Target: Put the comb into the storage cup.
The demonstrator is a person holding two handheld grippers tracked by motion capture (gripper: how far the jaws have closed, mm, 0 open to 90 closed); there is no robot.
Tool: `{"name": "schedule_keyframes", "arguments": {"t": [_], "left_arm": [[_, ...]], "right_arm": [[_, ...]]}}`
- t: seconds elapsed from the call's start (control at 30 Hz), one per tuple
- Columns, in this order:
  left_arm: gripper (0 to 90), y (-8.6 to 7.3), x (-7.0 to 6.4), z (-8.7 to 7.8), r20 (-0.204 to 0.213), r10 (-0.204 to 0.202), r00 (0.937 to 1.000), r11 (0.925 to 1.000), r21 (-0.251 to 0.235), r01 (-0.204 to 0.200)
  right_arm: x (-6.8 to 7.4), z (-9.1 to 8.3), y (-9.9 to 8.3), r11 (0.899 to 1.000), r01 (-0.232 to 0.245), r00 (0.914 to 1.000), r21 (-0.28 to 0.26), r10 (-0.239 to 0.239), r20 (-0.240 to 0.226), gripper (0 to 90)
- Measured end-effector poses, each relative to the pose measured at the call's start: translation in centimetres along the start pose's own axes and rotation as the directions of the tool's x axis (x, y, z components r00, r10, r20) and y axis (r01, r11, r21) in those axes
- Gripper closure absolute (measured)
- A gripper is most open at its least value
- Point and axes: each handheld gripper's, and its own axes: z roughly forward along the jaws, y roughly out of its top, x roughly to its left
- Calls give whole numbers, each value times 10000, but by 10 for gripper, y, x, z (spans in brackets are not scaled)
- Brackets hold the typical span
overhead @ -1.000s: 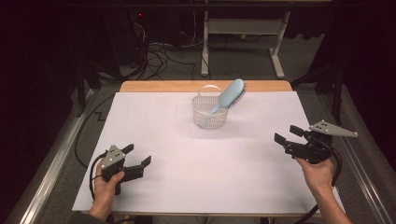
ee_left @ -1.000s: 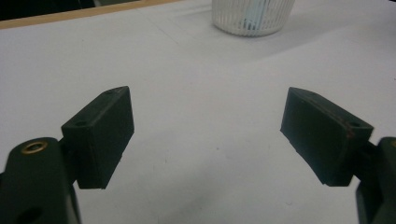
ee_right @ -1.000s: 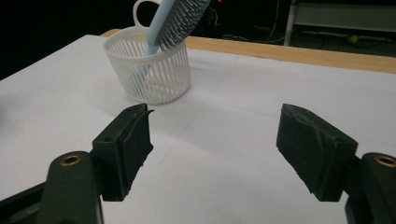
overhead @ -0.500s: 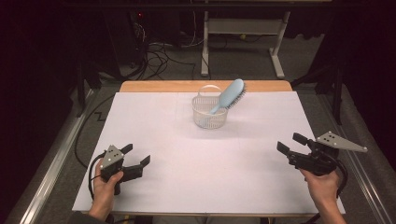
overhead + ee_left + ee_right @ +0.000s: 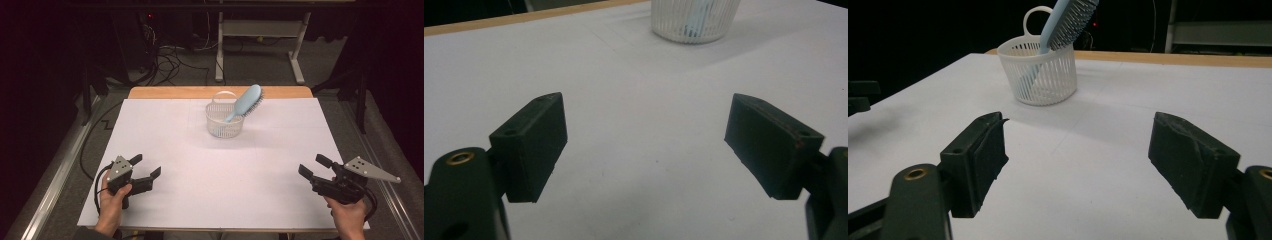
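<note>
Hairbrush (image 5: 245,102), pale blue plastic, leans bristled in ribbed white basket (image 5: 224,120).

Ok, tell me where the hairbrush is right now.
In the high view the light blue hairbrush stands handle-down in the white basket near the far middle of the table, its bristle head leaning out to the right over the rim, far from both grippers.

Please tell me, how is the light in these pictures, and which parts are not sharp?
High view: the white table cover is evenly lit, the room behind is dark. Right gripper view: the basket with the hairbrush is fairly sharp and casts a soft shadow. Left gripper view: the basket looks blurred and somewhat overexposed.
</note>
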Motion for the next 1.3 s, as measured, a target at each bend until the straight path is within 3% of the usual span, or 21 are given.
{"name": "schedule_keyframes", "arguments": {"t": [0.37, 1.3], "left_arm": [[180, 1, -2, -3, -10, 38, 10000, 9999, -115, -39], [180, 0, 0, -4, -61, -17, 10000, 9998, -208, 16]], "right_arm": [[1, -3, -14, 9998, -194, 9998, -48, 194, -12, 256], [-13, 12, -42, 9970, -316, 9983, 705, 280, 521, 254]]}}
